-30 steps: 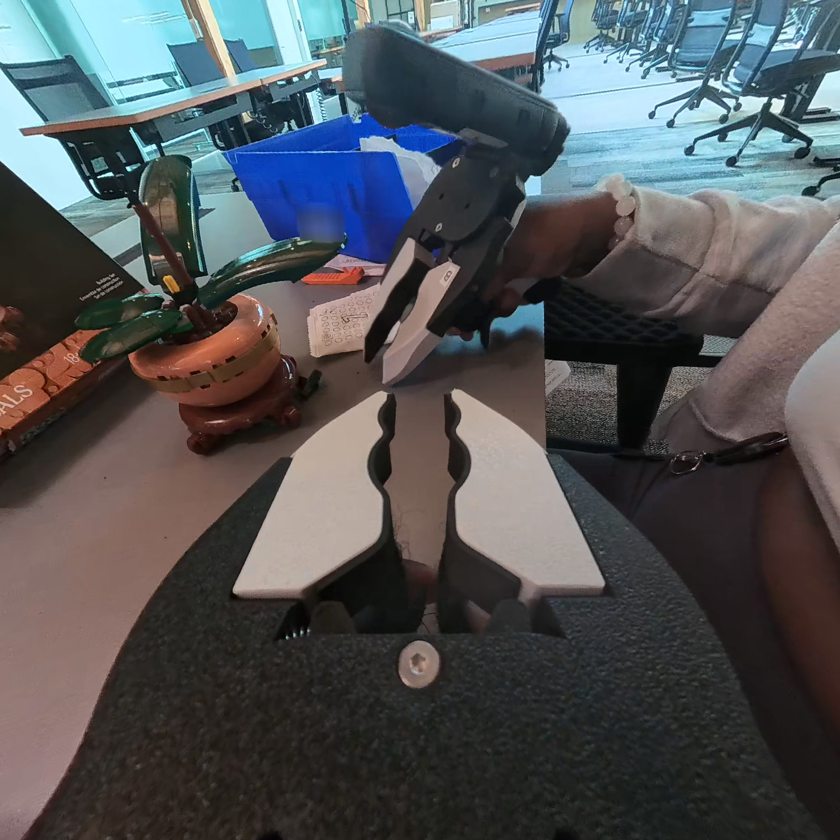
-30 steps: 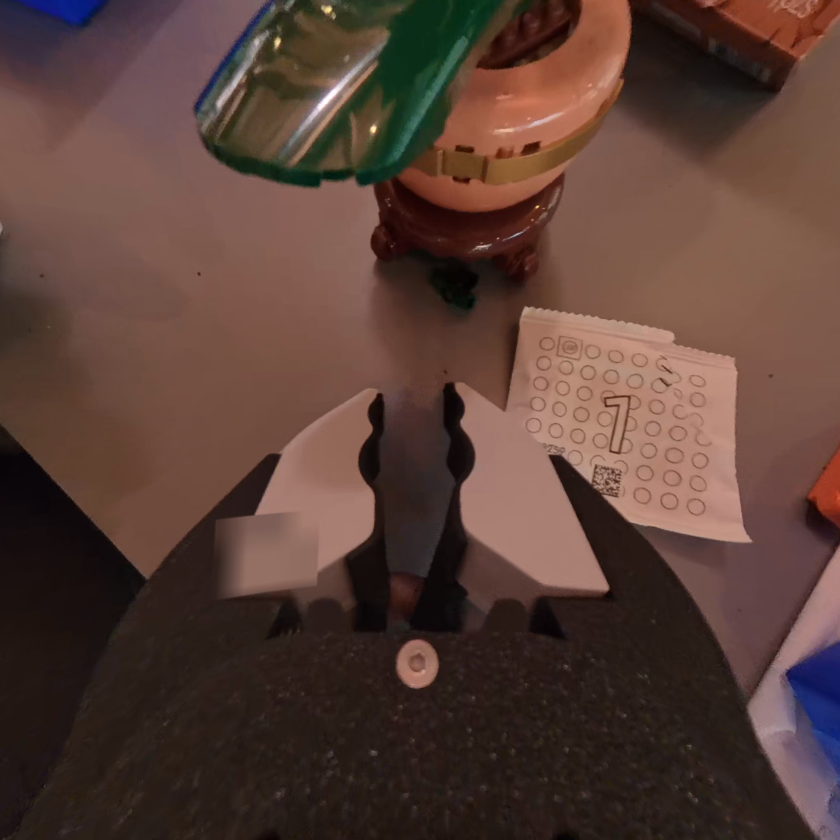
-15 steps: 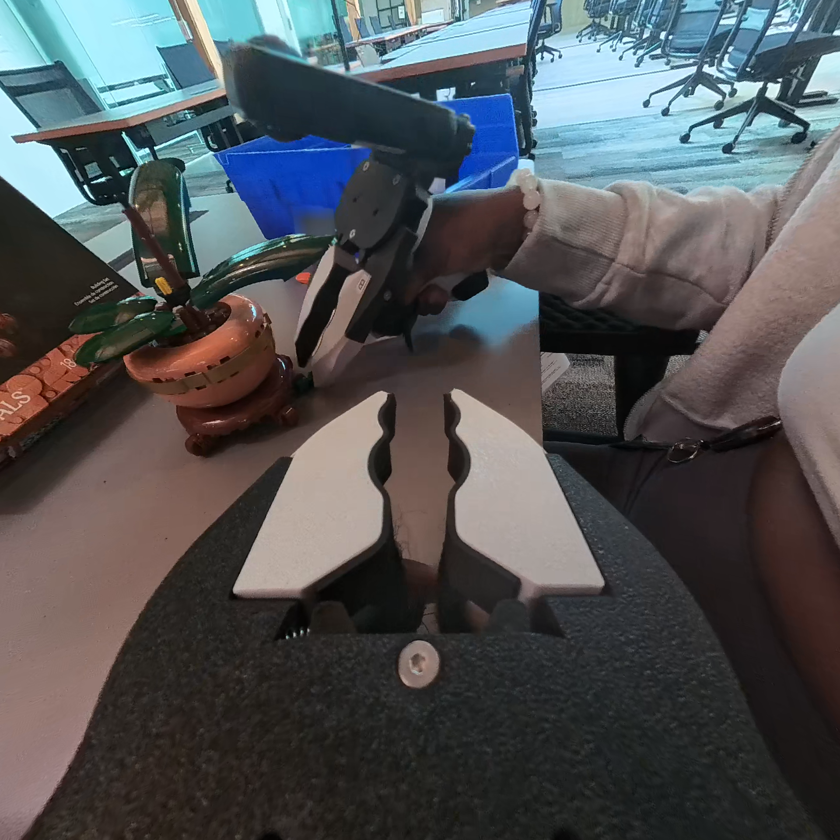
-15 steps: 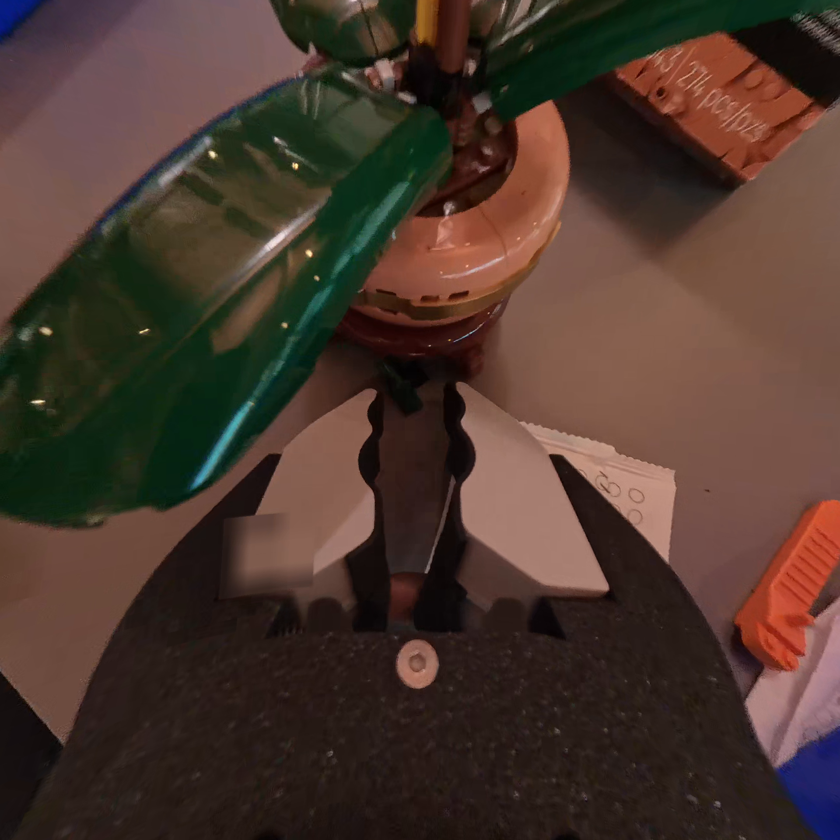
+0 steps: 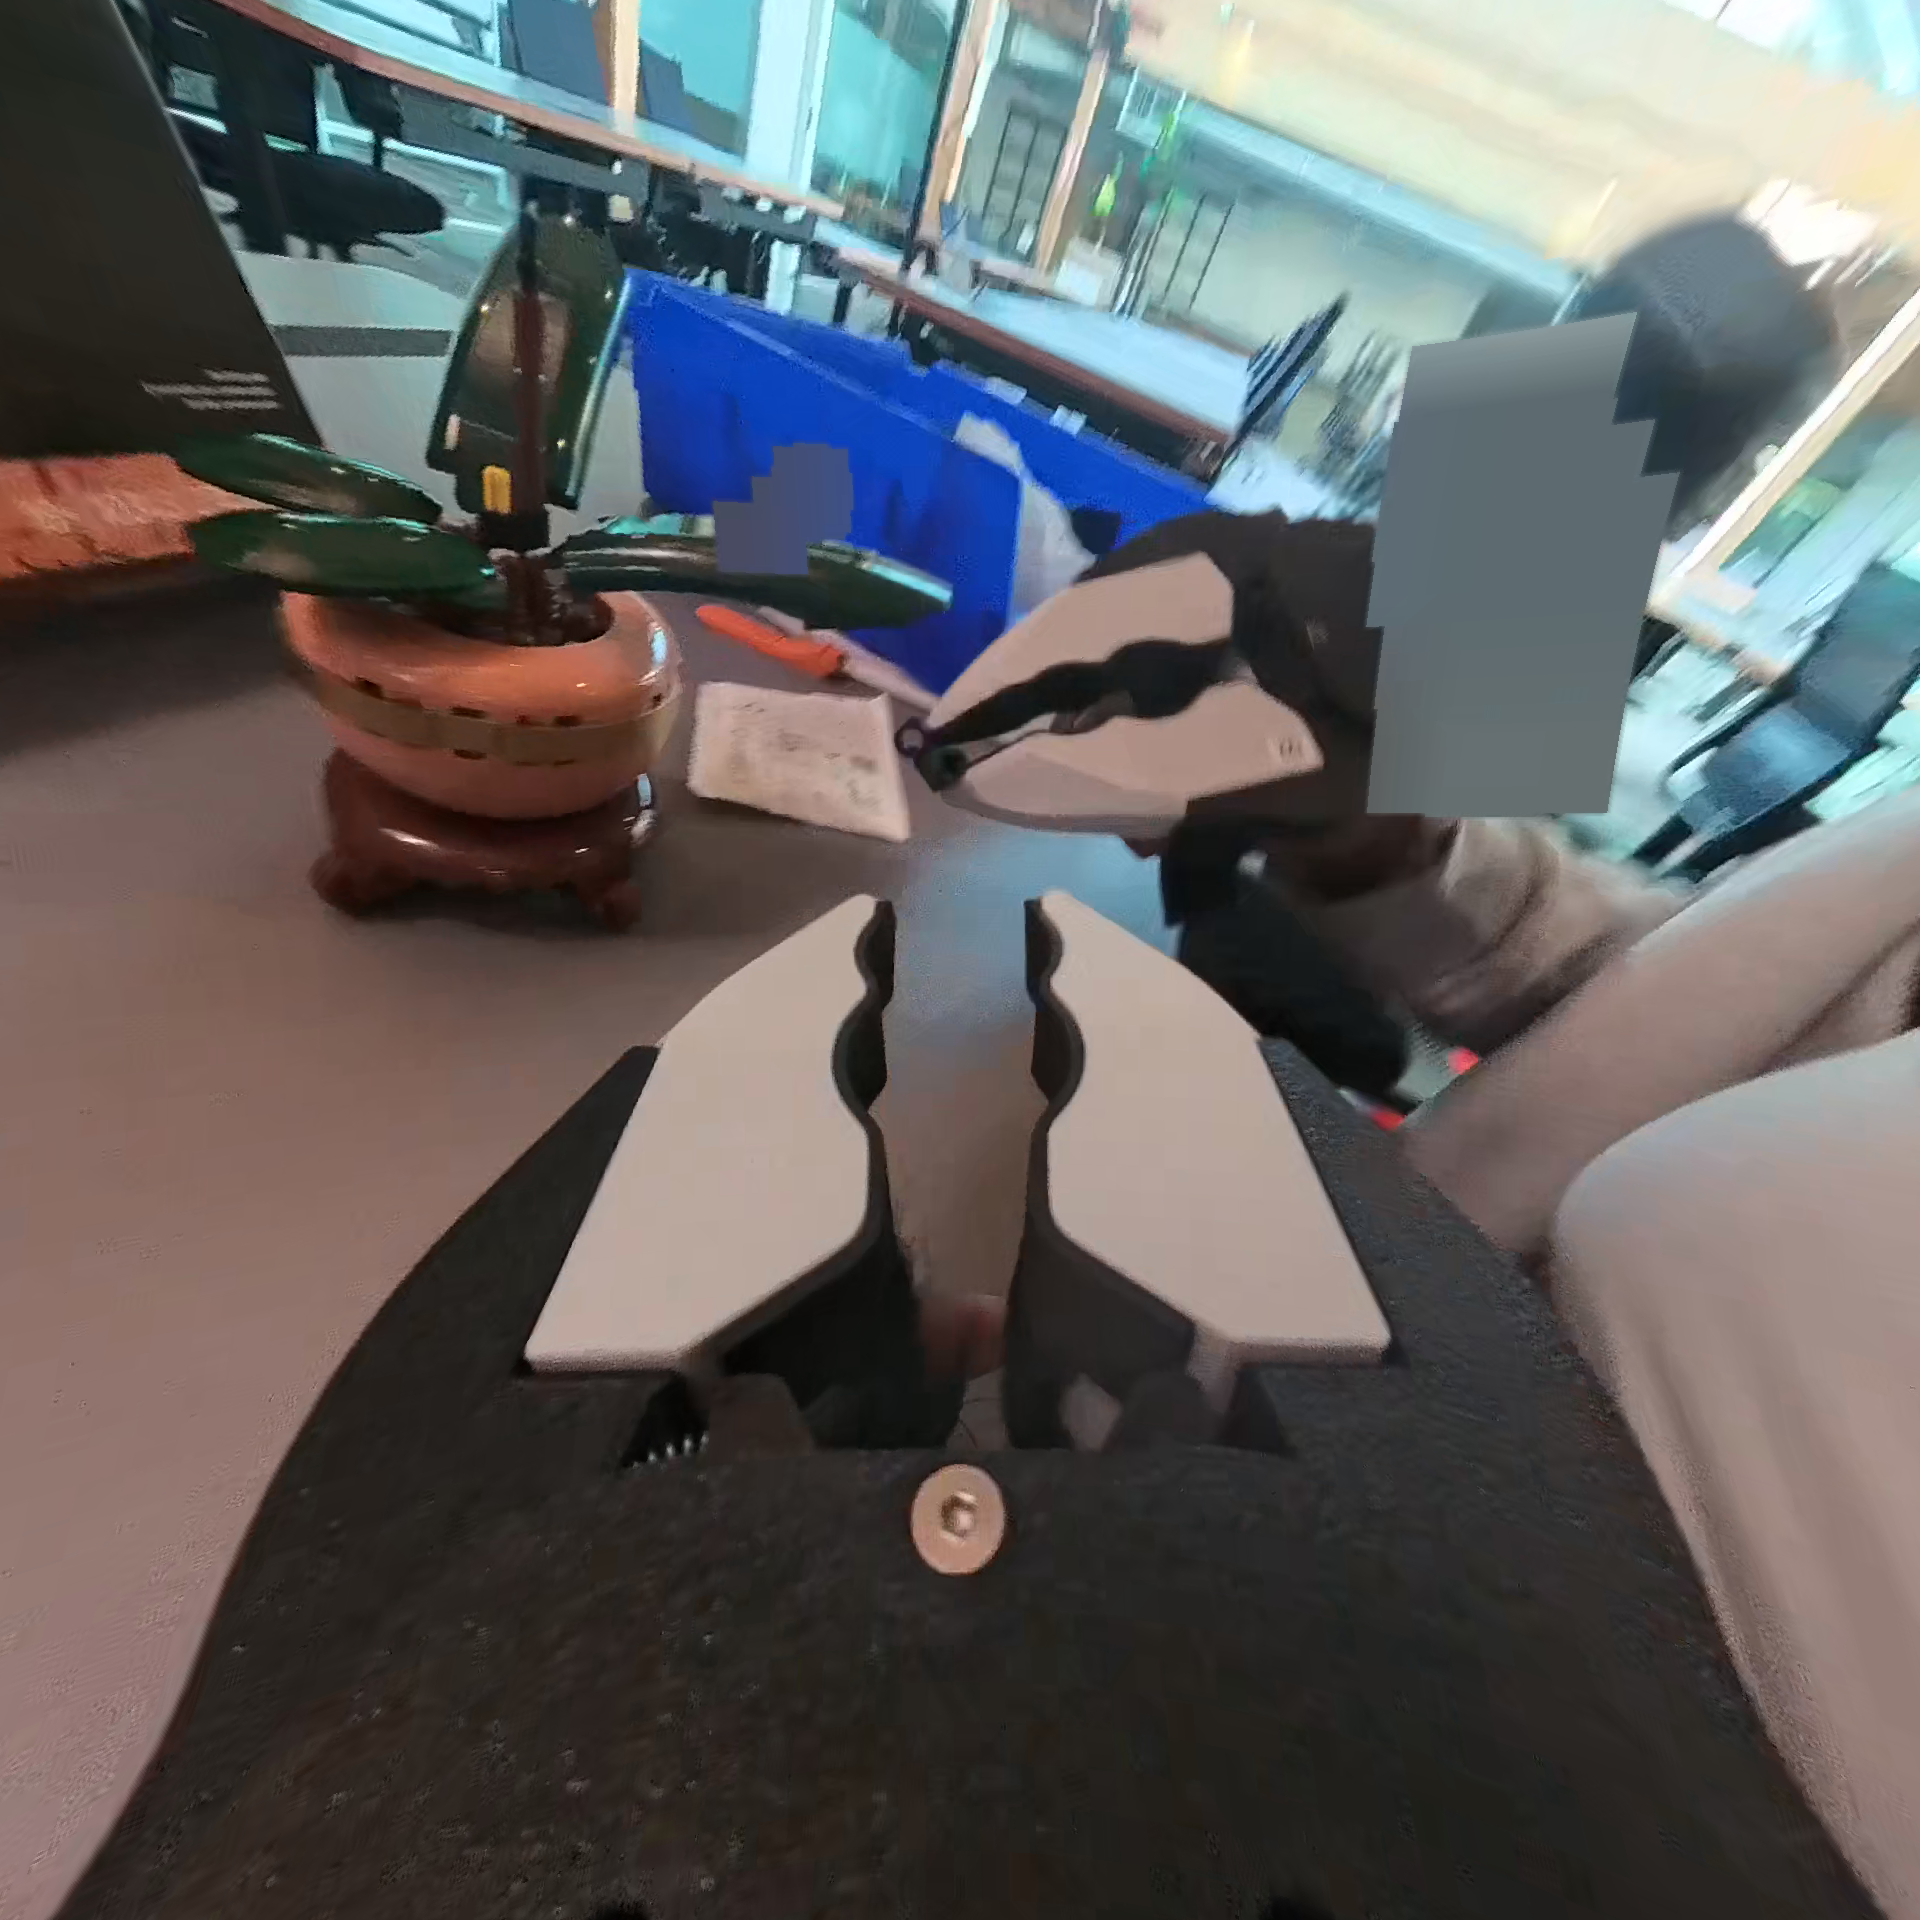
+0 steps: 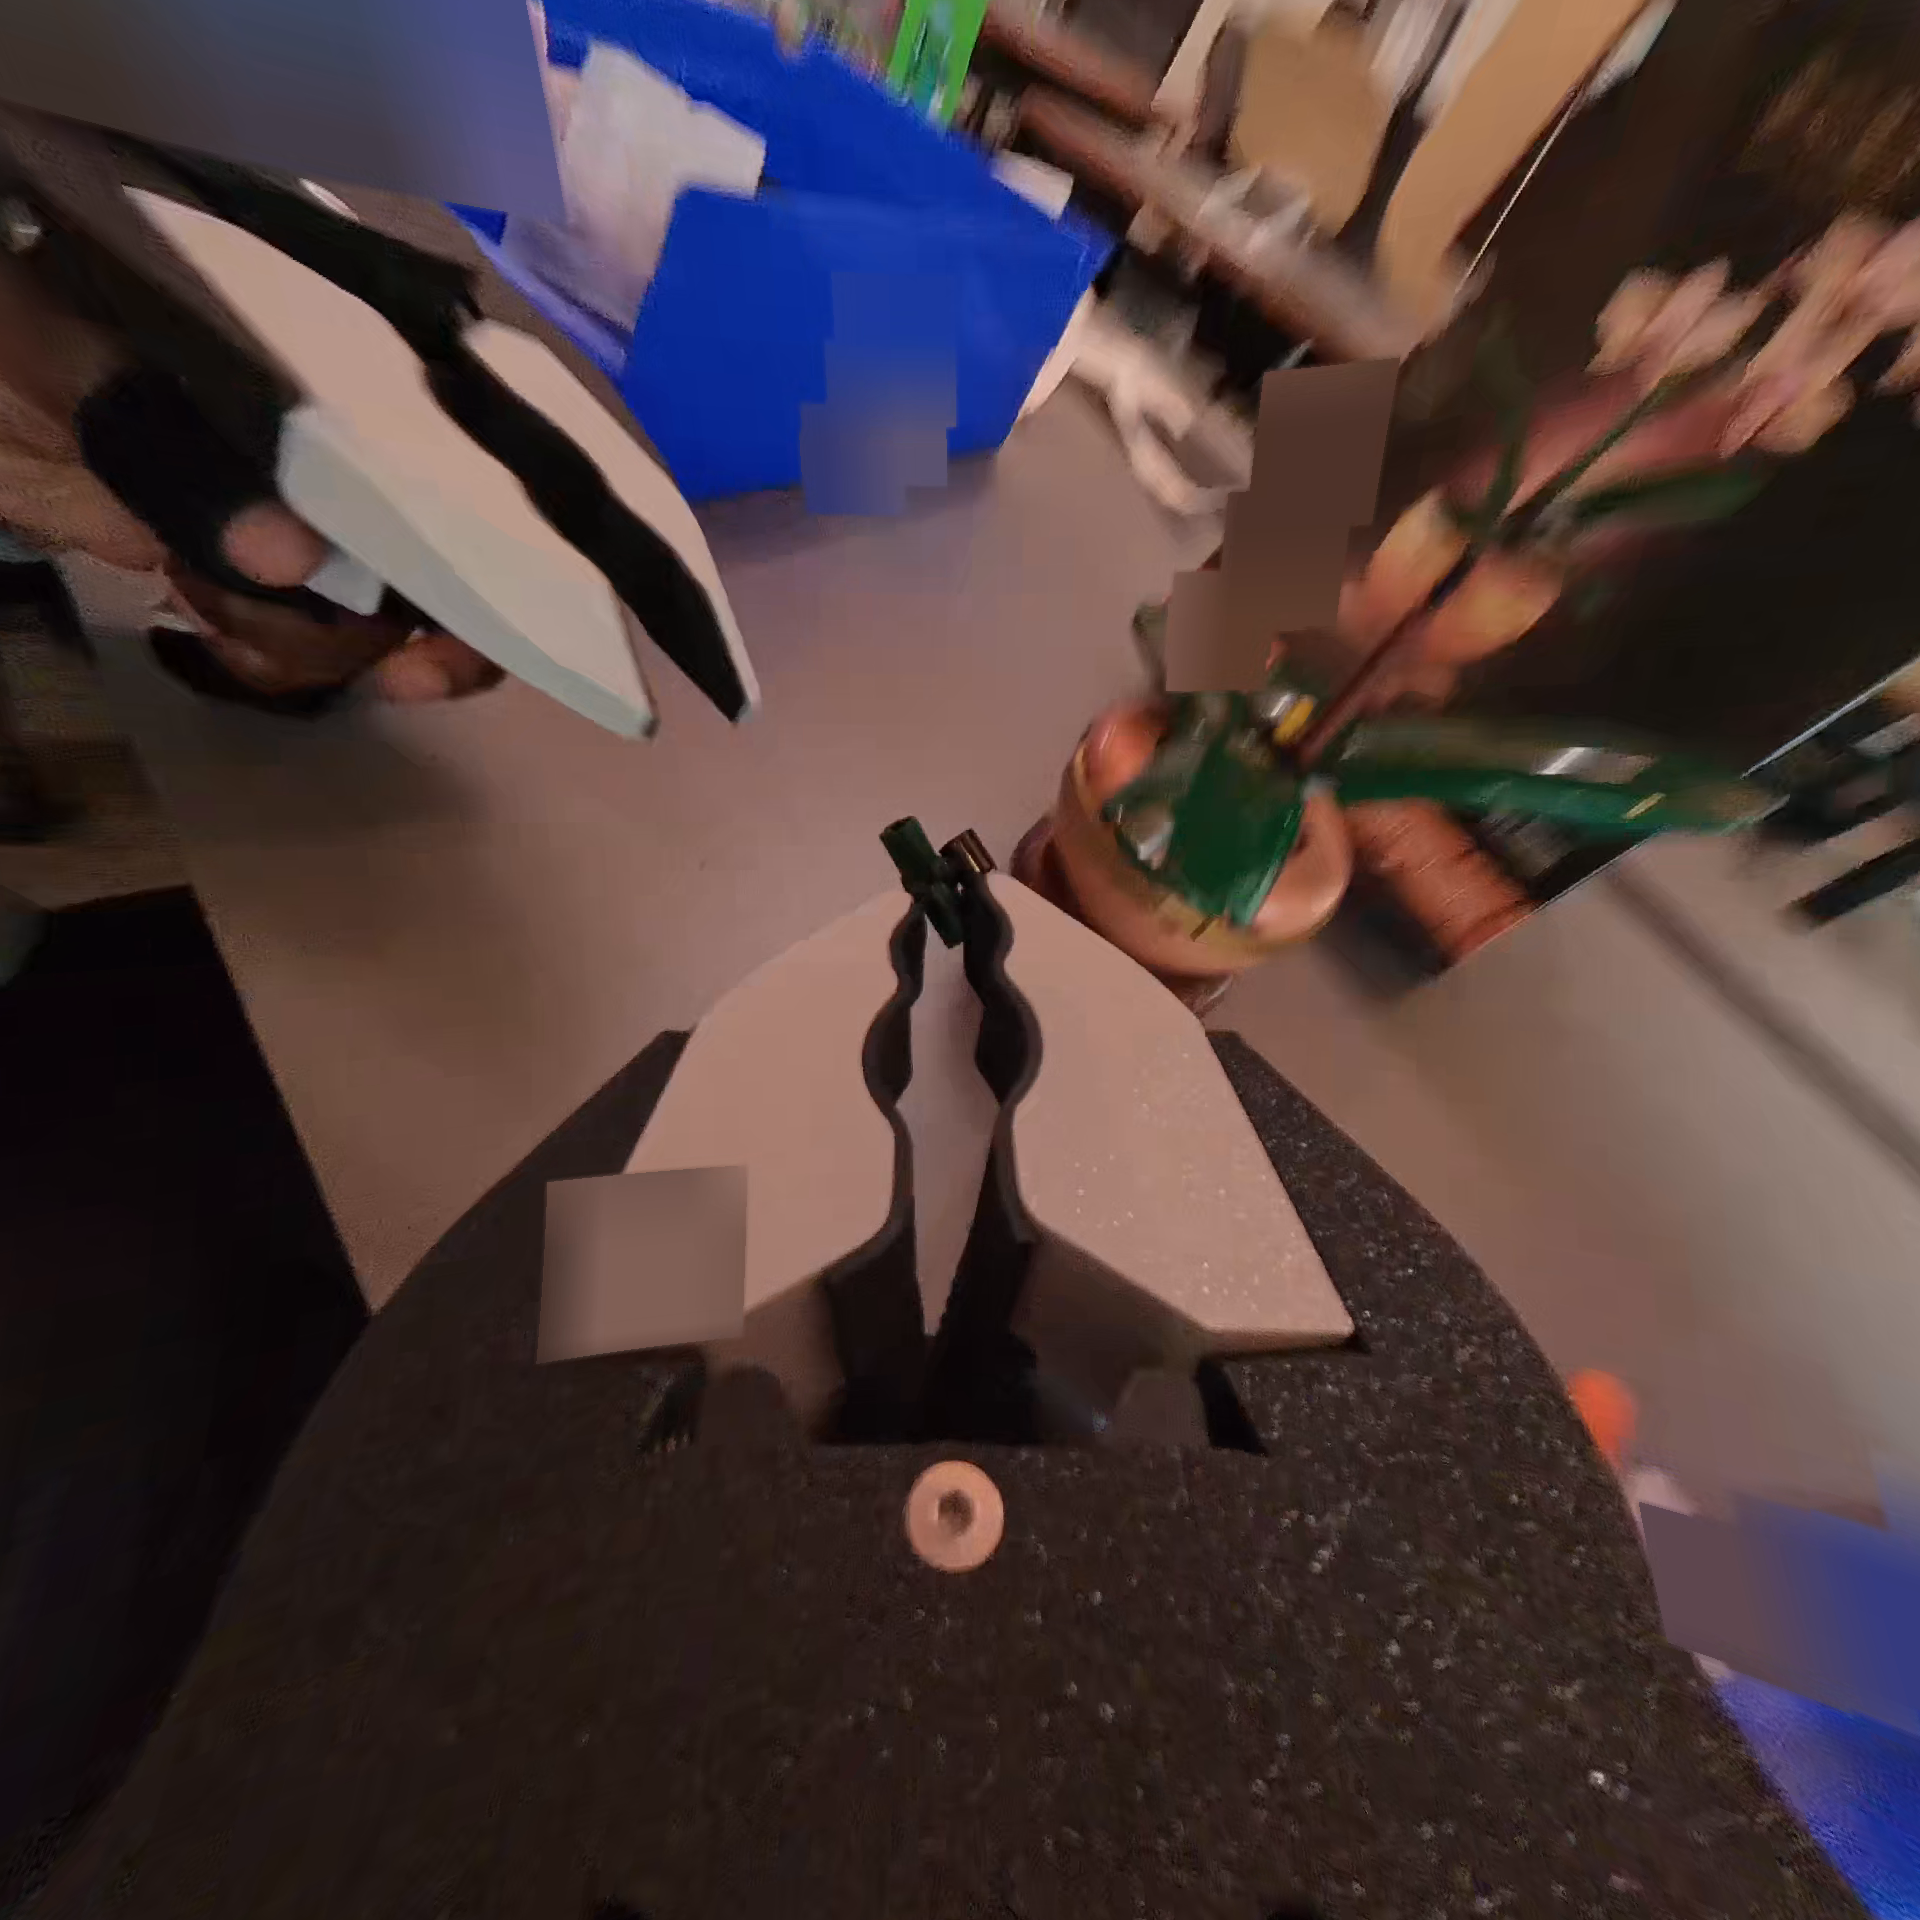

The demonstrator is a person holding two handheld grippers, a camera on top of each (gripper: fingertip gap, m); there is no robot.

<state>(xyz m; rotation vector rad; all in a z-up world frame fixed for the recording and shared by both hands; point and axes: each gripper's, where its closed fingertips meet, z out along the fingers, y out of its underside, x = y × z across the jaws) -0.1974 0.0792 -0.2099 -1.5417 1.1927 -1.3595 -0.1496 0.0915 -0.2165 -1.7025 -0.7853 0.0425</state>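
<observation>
My right gripper is shut on a small dark green brick piece pinched at its fingertips and held above the grey table. It also shows in the left wrist view, just right of the brick-built plant in a pink pot on a brown stand. The pot sits just right of the held piece. My left gripper is open and empty, low over the table, pointing toward the right gripper. Its fingertips show at upper left in the right wrist view.
A blue bin stands behind the pot, with an orange tool and a white printed paper bag in front of it. A dark product box stands at the left. A person's sleeve is on the right.
My right gripper reached the pot's foot, closed on the small dark green piece there, and lifted it away to the right of the pot. The left gripper tilted and stayed open.
</observation>
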